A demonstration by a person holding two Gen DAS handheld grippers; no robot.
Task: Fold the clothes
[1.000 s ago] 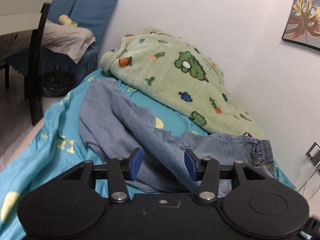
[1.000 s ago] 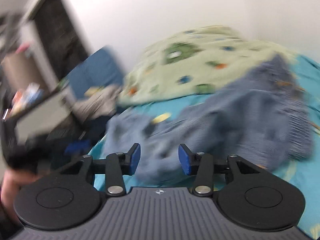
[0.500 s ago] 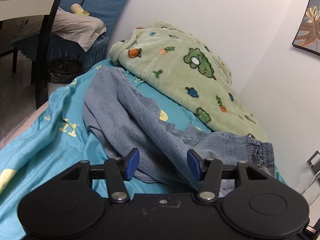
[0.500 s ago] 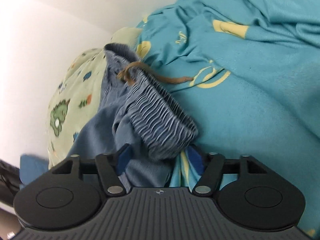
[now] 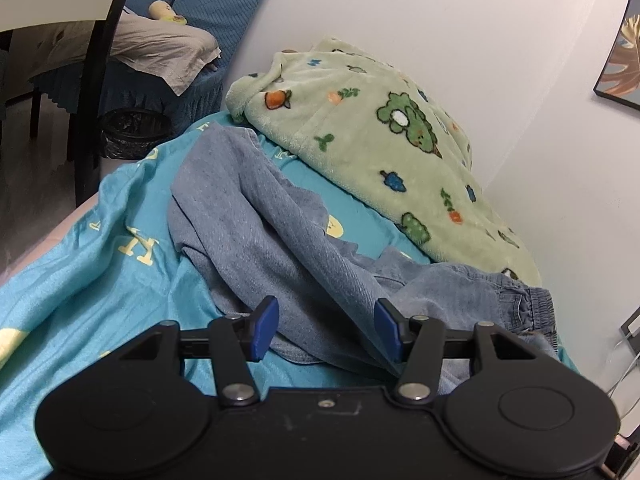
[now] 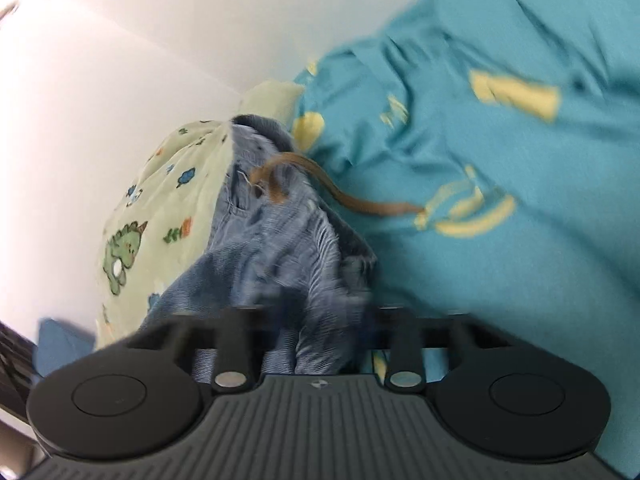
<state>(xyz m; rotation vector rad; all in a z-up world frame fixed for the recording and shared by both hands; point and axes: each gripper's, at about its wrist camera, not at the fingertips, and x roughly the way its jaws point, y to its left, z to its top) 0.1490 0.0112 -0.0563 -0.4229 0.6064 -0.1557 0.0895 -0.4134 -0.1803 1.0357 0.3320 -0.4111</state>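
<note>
While the left gripper (image 5: 326, 330) holds its jaws apart over the crumpled jeans (image 5: 256, 236) on the blue bedsheet (image 5: 80, 264), much as half a second ago, the right gripper (image 6: 320, 332) has pushed further onto the elastic waistband (image 6: 320, 256). Blur hides its fingertips, so I cannot tell whether it is clamped. A brown drawstring (image 6: 340, 200) trails over the sheet, beside the green blanket (image 5: 372, 148).

A home bedroom: a bed with a teal printed sheet (image 5: 80, 272), a green dinosaur fleece blanket (image 5: 380, 152), a framed leaf picture (image 5: 624, 60) on the wall.
</note>
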